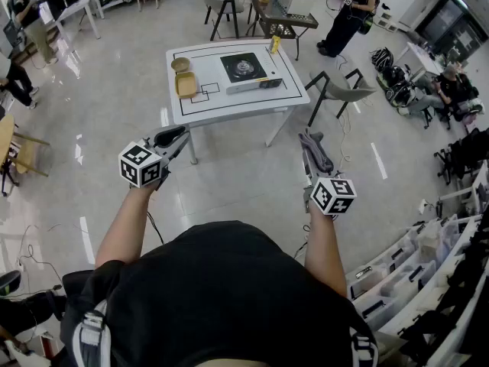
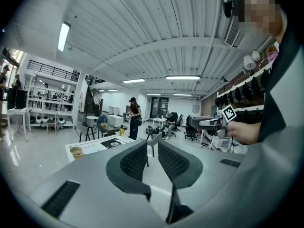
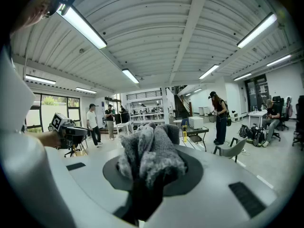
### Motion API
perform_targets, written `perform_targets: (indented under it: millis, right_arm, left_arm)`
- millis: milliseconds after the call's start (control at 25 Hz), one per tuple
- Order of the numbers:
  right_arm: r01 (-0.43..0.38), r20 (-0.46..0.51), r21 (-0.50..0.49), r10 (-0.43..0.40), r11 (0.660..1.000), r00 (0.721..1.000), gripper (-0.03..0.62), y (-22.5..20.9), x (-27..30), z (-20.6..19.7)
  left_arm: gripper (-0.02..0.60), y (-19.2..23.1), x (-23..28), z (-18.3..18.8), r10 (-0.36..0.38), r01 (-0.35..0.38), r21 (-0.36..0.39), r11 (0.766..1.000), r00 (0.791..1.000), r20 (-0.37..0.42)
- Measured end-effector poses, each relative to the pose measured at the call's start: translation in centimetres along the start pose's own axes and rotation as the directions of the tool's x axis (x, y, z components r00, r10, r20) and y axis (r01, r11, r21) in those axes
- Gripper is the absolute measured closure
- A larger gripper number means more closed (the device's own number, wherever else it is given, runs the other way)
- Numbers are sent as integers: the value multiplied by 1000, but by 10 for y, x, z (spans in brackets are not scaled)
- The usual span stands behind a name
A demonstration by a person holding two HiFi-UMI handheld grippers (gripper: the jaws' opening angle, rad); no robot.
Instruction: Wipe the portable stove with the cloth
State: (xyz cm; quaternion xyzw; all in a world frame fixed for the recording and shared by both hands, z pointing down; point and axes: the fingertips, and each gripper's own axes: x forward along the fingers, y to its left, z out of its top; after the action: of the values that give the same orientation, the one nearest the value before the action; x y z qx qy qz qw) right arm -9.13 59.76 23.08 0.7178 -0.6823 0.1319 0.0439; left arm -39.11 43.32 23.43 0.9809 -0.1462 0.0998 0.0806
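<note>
- Right gripper view: the right gripper [image 3: 151, 170] has its jaws closed on the cloth [image 3: 153, 148], a grey, fuzzy, bunched lump that stands up from the dark rounded pads.
- The left gripper [image 2: 153, 151] has its black ribbed jaws drawn together with only a thin slit, and nothing is between them.
- The portable stove [image 1: 246, 70], flat and square with a black top and a silvery near edge, lies on the white table [image 1: 229, 105], far ahead and well apart from both grippers.

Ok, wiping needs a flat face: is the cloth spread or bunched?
Bunched: the cloth is a crumpled grey wad clamped in the fingers of the right gripper.
</note>
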Motion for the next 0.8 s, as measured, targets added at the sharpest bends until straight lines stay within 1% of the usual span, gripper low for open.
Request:
perform_targets:
  millis: [200, 320, 400, 560, 800]
  right_arm:
    - [-12, -6, -14, 12, 1000, 1000, 479, 11, 8, 4]
    - [-22, -12, -20, 22, 1000, 1000, 479, 16, 12, 6]
    - [-22, -9, -14, 22, 1000, 1000, 479, 16, 14, 7]
    - [-10, -12, 2, 10, 1000, 1000, 477, 5, 21, 5]
    - [-20, -52, 22, 22, 1000, 998, 477, -11, 46, -10]
  left_arm:
    - [495, 9, -6, 0, 0, 0, -5, 1000, 1000, 15]
    - [495, 9, -10, 6, 2, -1, -45, 999, 1000, 29]
    - [495, 10, -10, 6, 4, -2, -56, 998, 1000, 27]
    - [495, 16, -2, -3, 0, 0, -39, 999, 1000, 5]
    - [495, 31, 25, -4, -4, 4, -34, 999, 1000, -20]
